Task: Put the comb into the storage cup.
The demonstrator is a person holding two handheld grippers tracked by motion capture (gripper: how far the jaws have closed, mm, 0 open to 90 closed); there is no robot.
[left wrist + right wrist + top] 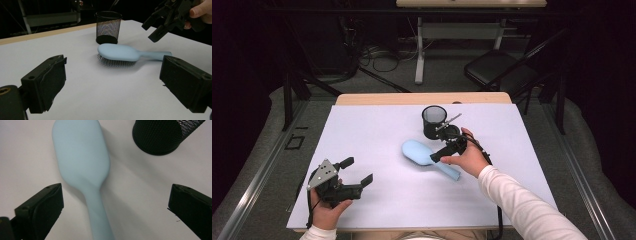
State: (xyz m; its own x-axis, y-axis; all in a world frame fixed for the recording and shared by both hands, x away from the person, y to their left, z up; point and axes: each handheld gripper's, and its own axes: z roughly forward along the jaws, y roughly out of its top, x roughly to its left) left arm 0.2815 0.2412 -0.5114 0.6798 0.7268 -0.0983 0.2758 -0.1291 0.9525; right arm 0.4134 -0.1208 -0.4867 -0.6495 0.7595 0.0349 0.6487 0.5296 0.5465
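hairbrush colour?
Light blue hairbrush, with grey bristles underneath; the left gripper view shows both best.

On the counter the brush lies bristles down just before the cup, the right gripper above its handle, the left gripper well apart at the near left.

thing: pale blue plastic hairbrush with an oval head and a straight handle | pose: flat, bristles down (grey bristle tips show under the head in the left gripper view) | place: middle of the white table sheet, head toward the left, handle running right and nearer the person | state: lying free, nothing gripping it
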